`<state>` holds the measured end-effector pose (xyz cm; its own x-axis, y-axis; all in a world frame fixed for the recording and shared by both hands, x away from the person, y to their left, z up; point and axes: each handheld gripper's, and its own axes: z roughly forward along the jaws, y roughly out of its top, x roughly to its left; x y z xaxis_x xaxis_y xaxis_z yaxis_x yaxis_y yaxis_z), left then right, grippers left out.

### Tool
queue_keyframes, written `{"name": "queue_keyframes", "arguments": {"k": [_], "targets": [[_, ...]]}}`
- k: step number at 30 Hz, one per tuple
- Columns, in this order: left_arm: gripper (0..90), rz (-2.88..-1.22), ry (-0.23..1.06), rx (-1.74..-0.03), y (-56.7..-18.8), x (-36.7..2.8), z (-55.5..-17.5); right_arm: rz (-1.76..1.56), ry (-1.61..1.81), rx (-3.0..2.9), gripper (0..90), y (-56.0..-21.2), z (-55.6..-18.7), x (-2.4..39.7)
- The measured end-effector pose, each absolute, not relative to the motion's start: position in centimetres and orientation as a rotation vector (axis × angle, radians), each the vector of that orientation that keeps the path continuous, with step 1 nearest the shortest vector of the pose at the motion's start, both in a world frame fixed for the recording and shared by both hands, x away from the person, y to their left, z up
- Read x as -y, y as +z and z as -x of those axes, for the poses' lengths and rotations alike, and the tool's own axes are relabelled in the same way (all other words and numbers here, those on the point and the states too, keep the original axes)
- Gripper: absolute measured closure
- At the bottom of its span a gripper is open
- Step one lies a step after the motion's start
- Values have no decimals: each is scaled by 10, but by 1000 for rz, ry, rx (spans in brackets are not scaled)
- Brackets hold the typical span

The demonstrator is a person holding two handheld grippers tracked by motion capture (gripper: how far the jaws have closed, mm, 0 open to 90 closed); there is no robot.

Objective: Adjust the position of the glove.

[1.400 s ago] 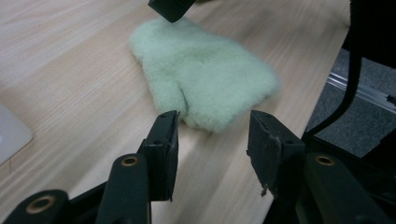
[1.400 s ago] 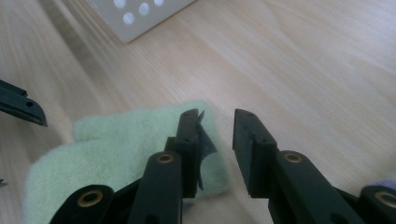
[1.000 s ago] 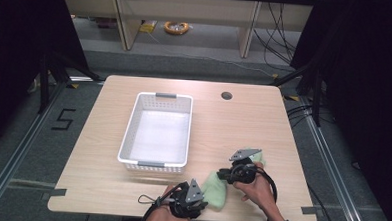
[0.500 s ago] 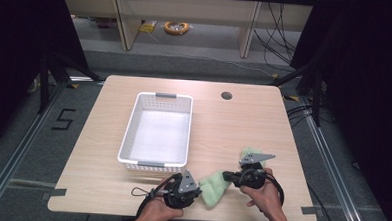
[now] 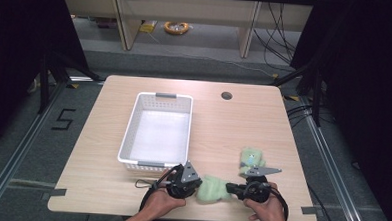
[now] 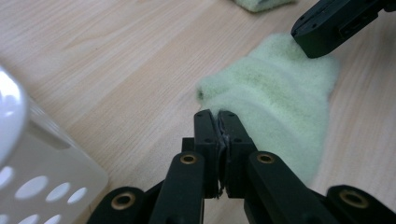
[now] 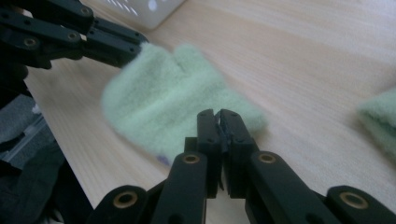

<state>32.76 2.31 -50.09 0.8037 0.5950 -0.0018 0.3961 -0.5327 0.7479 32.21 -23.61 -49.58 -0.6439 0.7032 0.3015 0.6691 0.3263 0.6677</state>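
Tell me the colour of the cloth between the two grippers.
Pale green cloth, fuzzy; clearest in the left gripper view.

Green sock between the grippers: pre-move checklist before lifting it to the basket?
1. Left gripper shut on sock: ok, jaws closed at its edge.
2. Right gripper shut on sock: ok, jaws closed at the opposite end.
3. Sock fully off the table: cannot tell.
4. Basket free to receive: ok, nothing visible inside.
5. Second sock apart from the held one: ok, lies separately beside the right gripper.
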Motion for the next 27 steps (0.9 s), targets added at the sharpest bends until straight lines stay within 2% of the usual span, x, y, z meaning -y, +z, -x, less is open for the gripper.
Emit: {"name": "queue_keyframes", "arguments": {"k": [4,7,10,11,14,20,27], "targets": [[847,-2199,313,-754,-505,-25,-330,-1308,1212,-2551,847,-499,-322,235],[818,-2202,306,-734,-505,-27,-330,-1319,1196,-2556,792,-499,-321,234],[727,-2190,302,-738,-502,-30,-328,-1343,1195,-2538,702,-496,-321,235],[647,-2200,303,-732,-500,-32,-326,-1311,1243,-2530,674,-493,-322,236],[601,-2165,279,-758,-496,-35,-319,-1255,1246,-2467,633,-477,-323,244],[495,-2171,276,-758,-491,-46,-306,-1262,1163,-2328,592,-467,-333,280],[429,-2129,230,-805,-488,-57,-291,-1405,1067,-2232,583,-467,-351,302]]}}
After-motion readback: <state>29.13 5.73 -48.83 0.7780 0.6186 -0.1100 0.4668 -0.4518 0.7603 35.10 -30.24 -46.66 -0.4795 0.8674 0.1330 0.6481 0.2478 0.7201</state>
